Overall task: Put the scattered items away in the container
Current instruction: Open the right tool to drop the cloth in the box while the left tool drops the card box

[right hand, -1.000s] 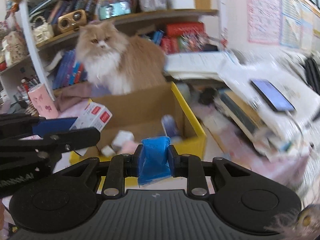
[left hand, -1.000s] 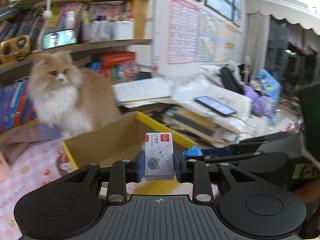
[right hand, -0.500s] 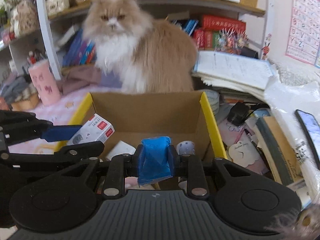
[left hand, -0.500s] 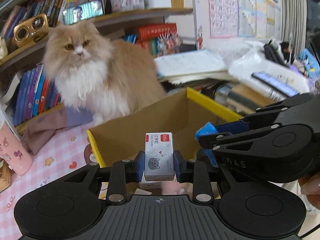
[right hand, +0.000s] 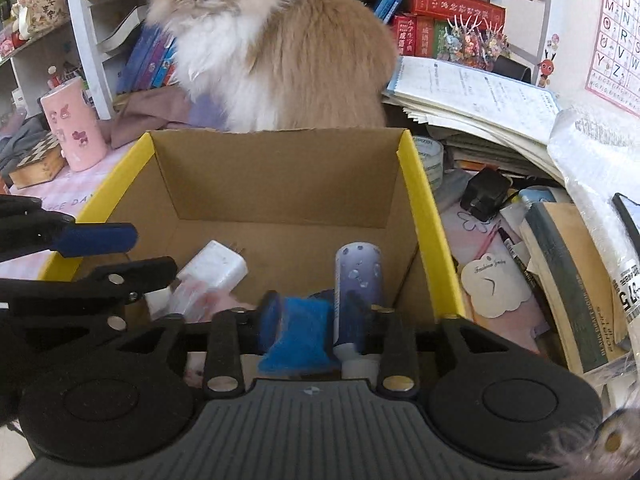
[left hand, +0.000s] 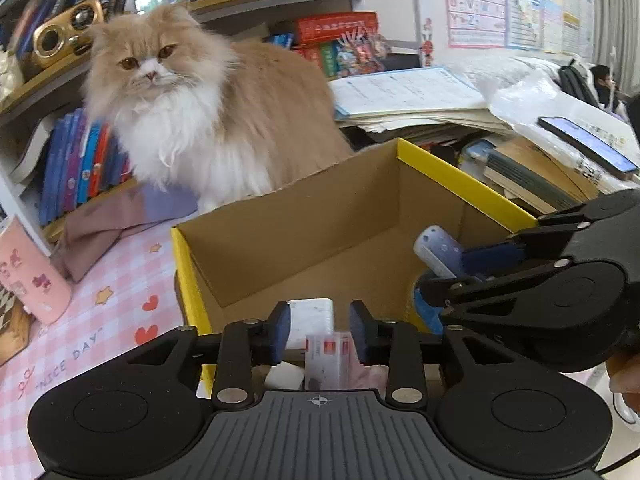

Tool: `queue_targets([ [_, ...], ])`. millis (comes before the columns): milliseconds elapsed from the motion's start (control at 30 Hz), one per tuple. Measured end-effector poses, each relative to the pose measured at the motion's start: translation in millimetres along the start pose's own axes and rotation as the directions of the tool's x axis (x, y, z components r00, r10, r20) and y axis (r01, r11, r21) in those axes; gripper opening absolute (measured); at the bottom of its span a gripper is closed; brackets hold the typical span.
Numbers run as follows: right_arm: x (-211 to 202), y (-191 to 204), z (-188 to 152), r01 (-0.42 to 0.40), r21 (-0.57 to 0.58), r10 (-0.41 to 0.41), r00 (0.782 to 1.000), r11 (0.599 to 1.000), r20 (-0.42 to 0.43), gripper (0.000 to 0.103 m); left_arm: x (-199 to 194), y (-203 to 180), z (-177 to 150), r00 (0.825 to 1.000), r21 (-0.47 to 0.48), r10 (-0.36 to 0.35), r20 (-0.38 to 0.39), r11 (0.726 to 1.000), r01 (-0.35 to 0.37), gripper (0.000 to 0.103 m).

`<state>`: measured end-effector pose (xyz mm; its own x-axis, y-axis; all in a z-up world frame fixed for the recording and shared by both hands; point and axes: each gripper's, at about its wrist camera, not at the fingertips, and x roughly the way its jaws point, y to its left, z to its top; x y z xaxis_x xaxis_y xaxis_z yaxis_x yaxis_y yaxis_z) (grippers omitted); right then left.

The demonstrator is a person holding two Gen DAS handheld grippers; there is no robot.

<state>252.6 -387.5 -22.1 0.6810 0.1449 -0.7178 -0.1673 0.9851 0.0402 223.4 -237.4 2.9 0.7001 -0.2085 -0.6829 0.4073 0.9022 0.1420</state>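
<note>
The cardboard box with yellow rims (left hand: 460, 184) (right hand: 424, 216) stands in front of me. My left gripper (left hand: 320, 330) is open over its near edge; the small white staple box with red label (left hand: 328, 360) sits blurred below the jaws, inside the box. My right gripper (right hand: 316, 324) is open over the box; the blue packet (right hand: 300, 340) sits loose between its jaws. A white charger (right hand: 216, 268) and a lilac tube (right hand: 358, 280) lie in the box. The right gripper also shows in the left wrist view (left hand: 480, 272).
A fluffy cream cat (left hand: 192, 108) (right hand: 264, 44) sits right behind the box. A pink tumbler (right hand: 74, 124) stands at the left on the pink checked cloth. Stacked books, papers, a black adapter (right hand: 482, 196) and a phone (left hand: 588, 148) crowd the right.
Both grippers moved forward over the box and opened. The staple box dropped out of the left jaws; the blue packet came loose from the right jaws.
</note>
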Motion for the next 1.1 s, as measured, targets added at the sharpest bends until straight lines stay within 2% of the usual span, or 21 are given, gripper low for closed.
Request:
queue_targets([
  [100, -4.8, -2.1, 0.9, -0.008, 0.013, 0.008, 1.0, 1.0, 0.014, 0.041, -5.3, 1.0, 1.8, 0.999, -0.011, 0.042, 0.015, 0.999, -0.042, 0.053],
  [167, -10.1, -3.8, 1.3, 0.004, 0.025, -0.005, 1.0, 1.0, 0.03, 0.053, -12.4, 3.2, 2.2, 0.998, -0.024, 0.052, 0.031, 0.998, -0.051, 0.058],
  [233, -15.2, -6.0, 1.8, -0.002, 0.038, 0.0, 0.999, 0.999, 0.041, 0.053, -21.6, 6.4, 1.8, 0.997, -0.043, 0.049, 0.055, 0.998, -0.047, 0.07],
  [400, -31.5, -6.3, 1.1, 0.012, 0.065, -0.017, 0.997, 0.998, 0.073, 0.055, -43.5, 13.0, 0.5, 0.993, -0.077, 0.058, 0.104, 0.996, -0.051, 0.075],
  [667, -69.0, 6.6, -6.4, 0.064, 0.116, -0.08, 0.987, 0.991, 0.14, 0.064, -88.4, 30.8, -18.1, 0.98, -0.139, 0.093, 0.176, 0.988, -0.068, 0.09],
  [900, -104.6, 35.7, -24.4, 0.09, 0.134, -0.114, 0.976, 0.987, 0.184, 0.067, -133.1, 53.6, -52.9, 0.969, -0.202, 0.132, 0.207, 0.975, -0.089, 0.091],
  [1100, -127.0, 79.8, -52.4, 0.086, 0.132, -0.11, 0.977, 0.987, 0.185, 0.07, -168.0, 71.8, -93.7, 0.967, -0.251, 0.165, 0.193, 0.961, -0.113, 0.094],
])
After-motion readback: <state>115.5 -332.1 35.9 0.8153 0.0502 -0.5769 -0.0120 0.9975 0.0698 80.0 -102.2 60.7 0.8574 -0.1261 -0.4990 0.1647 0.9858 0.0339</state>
